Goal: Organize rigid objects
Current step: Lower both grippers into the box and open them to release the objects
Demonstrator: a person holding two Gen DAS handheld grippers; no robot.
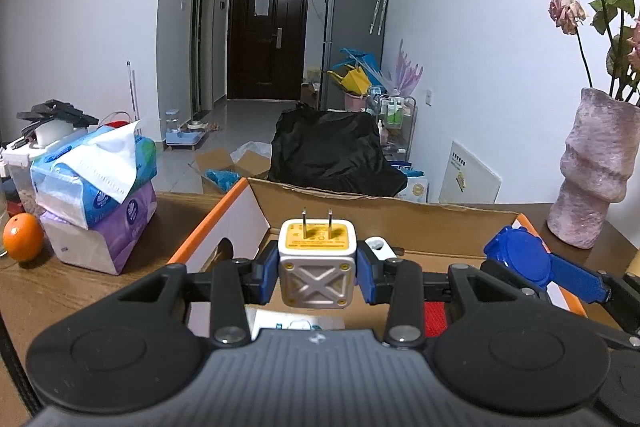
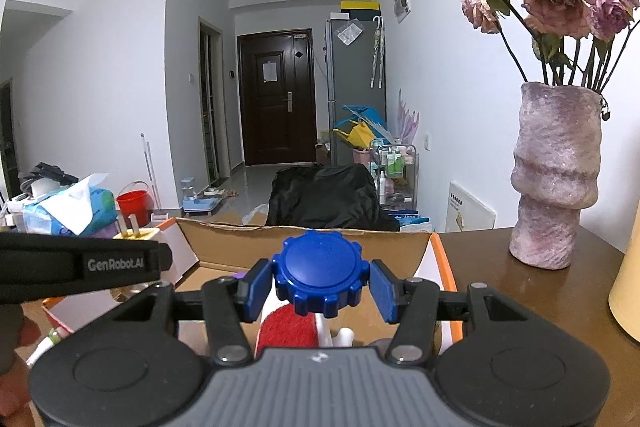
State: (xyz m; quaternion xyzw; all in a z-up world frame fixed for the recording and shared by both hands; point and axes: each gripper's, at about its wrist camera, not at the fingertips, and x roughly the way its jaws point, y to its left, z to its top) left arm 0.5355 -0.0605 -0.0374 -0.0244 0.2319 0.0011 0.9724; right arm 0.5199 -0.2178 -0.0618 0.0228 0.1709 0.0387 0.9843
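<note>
The white and yellow plug adapter [image 1: 317, 264] sits clamped between the blue pads of my left gripper [image 1: 317, 269], prongs pointing up, held in the air over the open cardboard box [image 1: 360, 211]. In my right gripper [image 2: 322, 285] I grip a round blue ridged cap [image 2: 320, 273]; the pads press on its rim from both sides, and it too hangs above the box. What the cap belongs to I cannot tell, since whatever is below it is hidden.

Inside the box I can make out something red [image 2: 286, 333] and a few white shapes, so I judge that some things are already put away. A small white piece [image 1: 378, 247] lies just past the adapter; whether it is in the box or on its edge is unclear. Both pieces I carry are not yet set down, so lowering and releasing them is what remains, at least.

Around the box, the wooden table [image 1: 60, 287] bears stacked tissue packs [image 1: 96, 195] and an orange [image 1: 23, 237] to the left, and a pink vase [image 2: 554, 175] of dried roses to the right.
</note>
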